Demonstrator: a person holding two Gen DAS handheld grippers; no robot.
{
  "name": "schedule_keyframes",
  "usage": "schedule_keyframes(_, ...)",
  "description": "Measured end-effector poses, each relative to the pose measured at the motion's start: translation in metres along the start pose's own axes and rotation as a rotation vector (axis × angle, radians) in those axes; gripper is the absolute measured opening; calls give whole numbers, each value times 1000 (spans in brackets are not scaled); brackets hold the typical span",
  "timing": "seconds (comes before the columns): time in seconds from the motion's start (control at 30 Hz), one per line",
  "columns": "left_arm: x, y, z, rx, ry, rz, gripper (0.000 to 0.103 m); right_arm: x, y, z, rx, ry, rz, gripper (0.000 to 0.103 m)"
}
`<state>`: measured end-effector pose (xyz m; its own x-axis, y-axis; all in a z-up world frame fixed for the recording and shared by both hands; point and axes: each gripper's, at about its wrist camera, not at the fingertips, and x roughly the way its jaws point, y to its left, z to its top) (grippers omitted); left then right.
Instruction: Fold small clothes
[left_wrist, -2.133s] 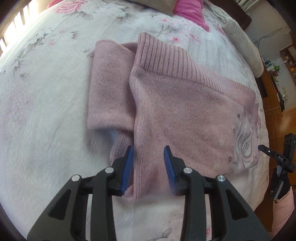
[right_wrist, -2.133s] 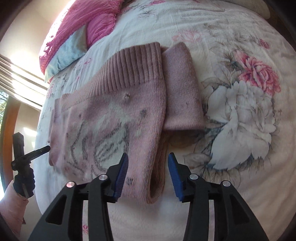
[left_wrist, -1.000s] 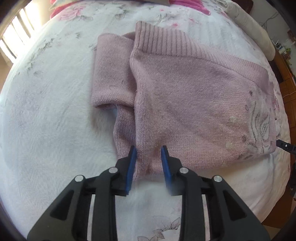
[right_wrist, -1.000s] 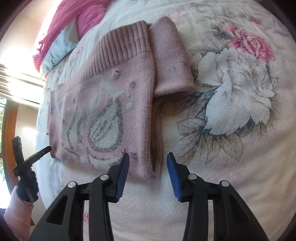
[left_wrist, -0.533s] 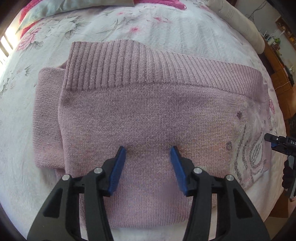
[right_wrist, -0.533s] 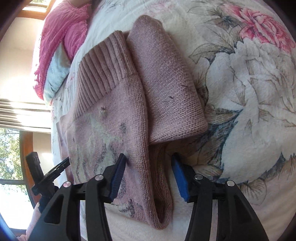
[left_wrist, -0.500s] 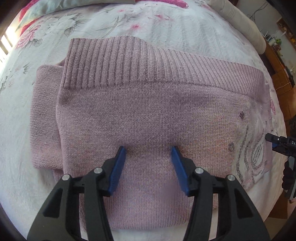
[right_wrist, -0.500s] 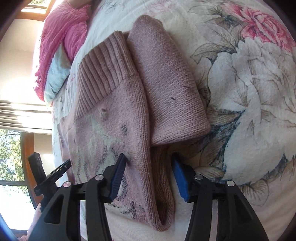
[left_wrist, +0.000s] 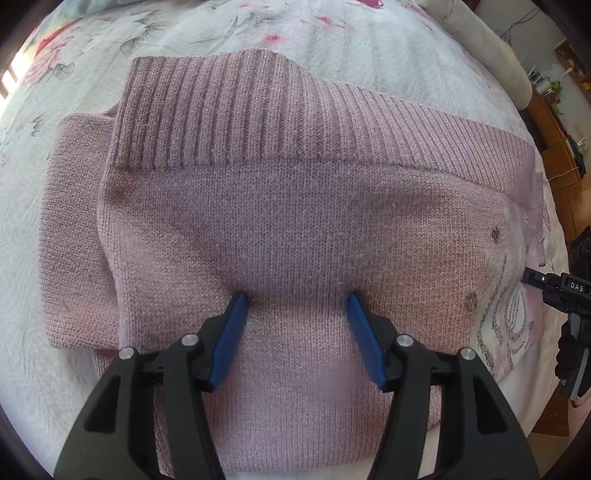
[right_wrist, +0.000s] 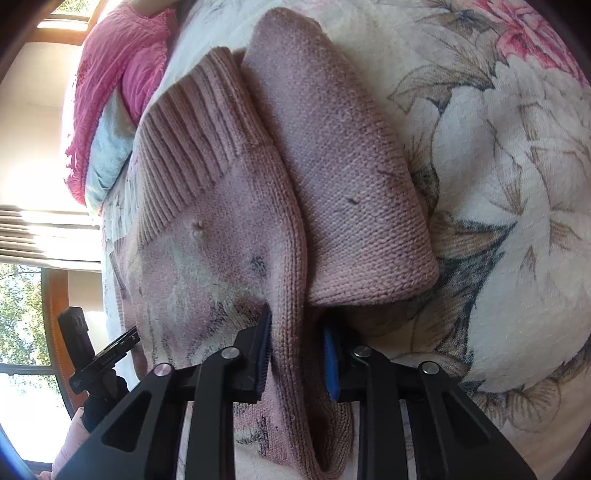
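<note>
Your pink sweater (left_wrist: 295, 221) lies folded on the flowered bed (left_wrist: 332, 48), long axis across your left view, ribbed hem away from you. Your left tool (left_wrist: 293, 321) rests spread on the knit; your right tool (right_wrist: 297, 345) straddles the sweater's folded edge, not fully closed.

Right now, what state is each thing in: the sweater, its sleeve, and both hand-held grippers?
Pink sweater: partly folded, lying flat on the floral bedspread.
Sleeve: folded, lying beside the body.
Left hand-held gripper: open, fingertips pressed on the sweater body.
Right hand-held gripper: open, jaws straddling the folded side edge, not yet clamped.
</note>
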<state>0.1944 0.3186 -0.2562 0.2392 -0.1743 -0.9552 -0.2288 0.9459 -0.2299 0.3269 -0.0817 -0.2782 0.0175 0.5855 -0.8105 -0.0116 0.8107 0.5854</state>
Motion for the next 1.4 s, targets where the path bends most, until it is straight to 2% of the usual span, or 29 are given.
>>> schedule_keyframes(0.3,9,-1,6,15,15,14,59,7,4,0,37,-3,-34,22)
schedule_keyframes(0.4,0,-1,15,-5,55,4,54,-3,20,5,43,13,-51,15)
schedule_keyframes(0.43,-10,-3,19,-17,45,-1,48,-12,29,5,33,-2,-34,14)
schedule_keyframes(0.6,-75,16,4,-65,-87,-60,51,-57,102,5,-82,-76,66,13)
schedule_keyframes(0.7,-97,31,-12,-78,-117,-68,51,-62,166,3,-220,-79,51,13)
schedule_keyframes(0.83,-110,53,-24,-110,-128,-85,51,-41,243,-10,-385,-41,25,13)
schedule_keyframes(1.03,-121,88,-39,-192,-142,-106,51,23,304,-39,-523,67,-14,13)
schedule_keyframes(1.17,-125,104,-49,-218,-144,-105,51,71,315,-50,-543,136,-61,13)
schedule_keyframes(1.4,-130,116,-52,-260,-159,-150,51,126,299,-56,-478,198,-96,17)
